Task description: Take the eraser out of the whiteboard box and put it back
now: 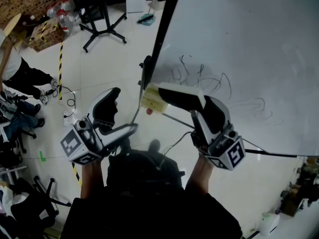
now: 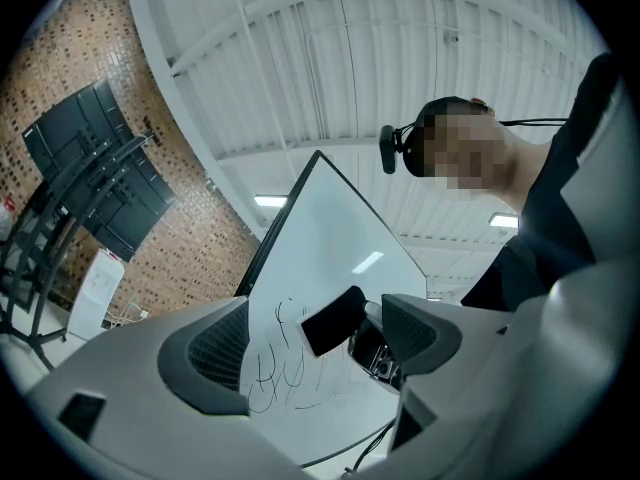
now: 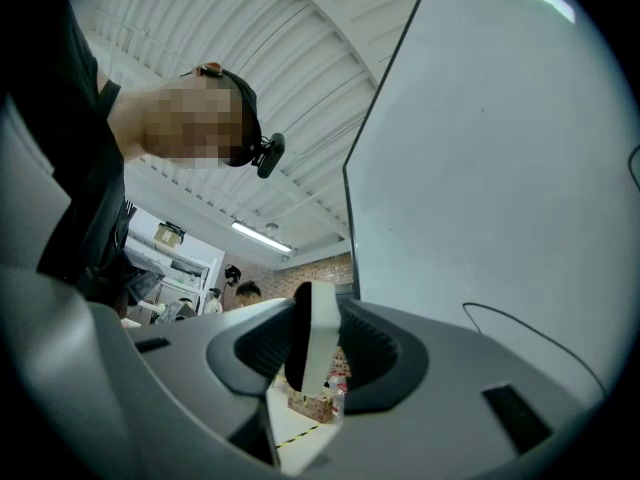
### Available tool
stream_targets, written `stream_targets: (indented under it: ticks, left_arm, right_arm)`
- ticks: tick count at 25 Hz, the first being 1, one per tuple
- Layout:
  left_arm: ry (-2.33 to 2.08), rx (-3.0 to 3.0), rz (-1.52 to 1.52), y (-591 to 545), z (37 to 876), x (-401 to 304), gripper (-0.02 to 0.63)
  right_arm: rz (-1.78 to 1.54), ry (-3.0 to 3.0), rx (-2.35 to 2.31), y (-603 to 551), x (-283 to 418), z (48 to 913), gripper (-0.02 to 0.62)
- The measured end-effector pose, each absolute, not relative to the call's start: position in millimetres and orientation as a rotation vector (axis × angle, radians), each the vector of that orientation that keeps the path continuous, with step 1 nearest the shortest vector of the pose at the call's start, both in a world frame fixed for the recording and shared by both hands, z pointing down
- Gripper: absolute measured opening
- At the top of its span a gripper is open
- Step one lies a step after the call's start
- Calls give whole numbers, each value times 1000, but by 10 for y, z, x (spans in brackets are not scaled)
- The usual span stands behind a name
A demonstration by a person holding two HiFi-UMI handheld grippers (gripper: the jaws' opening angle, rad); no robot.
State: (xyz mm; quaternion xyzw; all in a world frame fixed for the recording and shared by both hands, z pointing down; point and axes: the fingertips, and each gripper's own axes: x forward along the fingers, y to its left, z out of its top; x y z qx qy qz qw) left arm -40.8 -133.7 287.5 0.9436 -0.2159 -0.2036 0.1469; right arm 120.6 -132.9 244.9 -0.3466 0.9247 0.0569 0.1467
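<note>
My right gripper [image 1: 162,96] is shut on the eraser [image 1: 152,100], a cream block with a black felt face, and holds it just off the whiteboard's [image 1: 239,49] left edge near the scribbles. In the right gripper view the eraser [image 3: 310,340] stands on edge, clamped between both pads of the gripper [image 3: 312,353]. A dark holder [image 1: 146,69] sits on the board's black frame just above the eraser. My left gripper [image 1: 124,111] hangs to the left, open with nothing in it. Between its jaws, the left gripper view shows the scribbled board [image 2: 330,248] and the eraser's black face [image 2: 333,320] beyond.
A black stand base [image 1: 102,31] and yellow-black floor tape [image 1: 61,59] lie on the pale floor at left. A seated person [image 1: 17,76] and cables [image 1: 67,103] are at the far left. Cardboard boxes and bottles [image 1: 55,19] sit at the back left.
</note>
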Motion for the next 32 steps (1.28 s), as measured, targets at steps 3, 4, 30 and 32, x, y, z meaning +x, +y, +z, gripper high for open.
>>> stream_targets:
  ticks: [3,4,30,32]
  left_arm:
    - [-621,2703,-599,-1348,2864,-409,414]
    - [-617,2697,-619,-1351,2830,-408,414]
    - [-660,2674,-544,-1408,3039,-478,414]
    - [-663,2673,-539,-1406,3061,-484,414]
  right_arm:
    - [164,2669,-997,-1338,1195,2464,158]
    - [163,2672,-999,-1342,1193,2472,158]
    - [47,2920,-1111,-1700,969,3326,158]
    - [32,2937,-1114,-1719,955,3399,158]
